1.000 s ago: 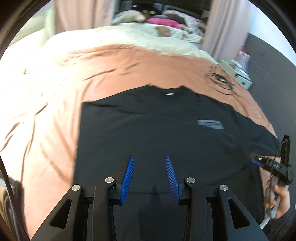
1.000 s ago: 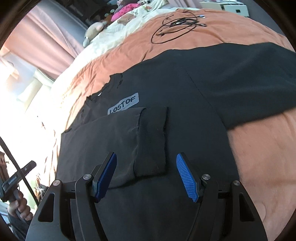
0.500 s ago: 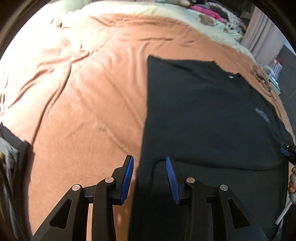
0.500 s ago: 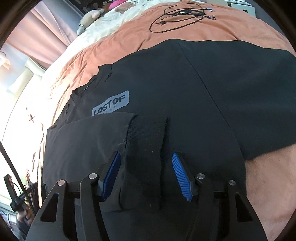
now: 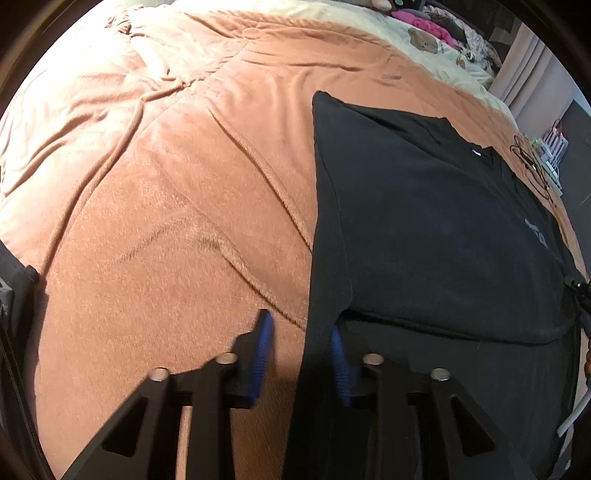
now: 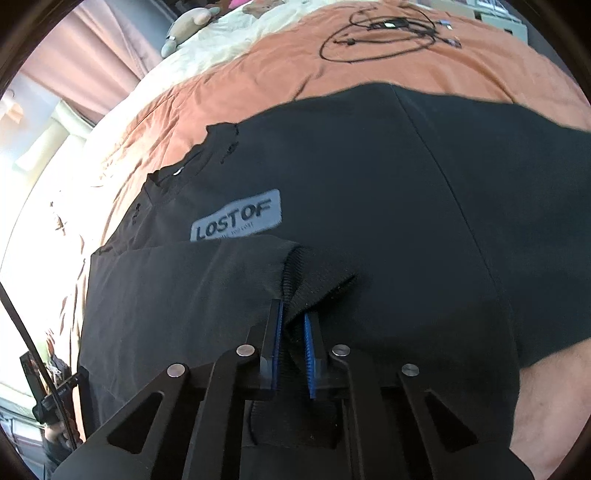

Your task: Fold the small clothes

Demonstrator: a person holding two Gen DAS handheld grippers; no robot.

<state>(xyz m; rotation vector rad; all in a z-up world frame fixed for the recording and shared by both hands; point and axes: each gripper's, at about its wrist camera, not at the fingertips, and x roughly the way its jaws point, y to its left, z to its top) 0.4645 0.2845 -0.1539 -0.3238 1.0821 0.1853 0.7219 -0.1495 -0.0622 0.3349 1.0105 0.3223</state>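
A black sweatshirt (image 5: 424, 229) with a grey "LOSTOF" patch (image 6: 236, 221) lies flat on a brown blanket (image 5: 166, 221). One sleeve (image 6: 184, 288) is folded across its chest. My right gripper (image 6: 291, 312) is shut on that sleeve's ribbed cuff (image 6: 325, 280), which bunches up between the blue pads. My left gripper (image 5: 299, 325) sits low over the garment's left side edge. Its jaws are closing, with the edge between them. The left pad (image 5: 263, 343) still stands apart from the cloth, over the blanket.
A coil of black cable (image 6: 380, 33) lies on the blanket beyond the sweatshirt. A plush toy (image 6: 188, 26) and cream bedding sit at the far end of the bed. Pink curtains (image 6: 81, 66) hang behind. The other sleeve (image 6: 535, 184) stretches out to the right.
The right jaws have closed onto the sleeve cuff. The left gripper swung left and down to the sweatshirt's side edge, and its jaws have narrowed.
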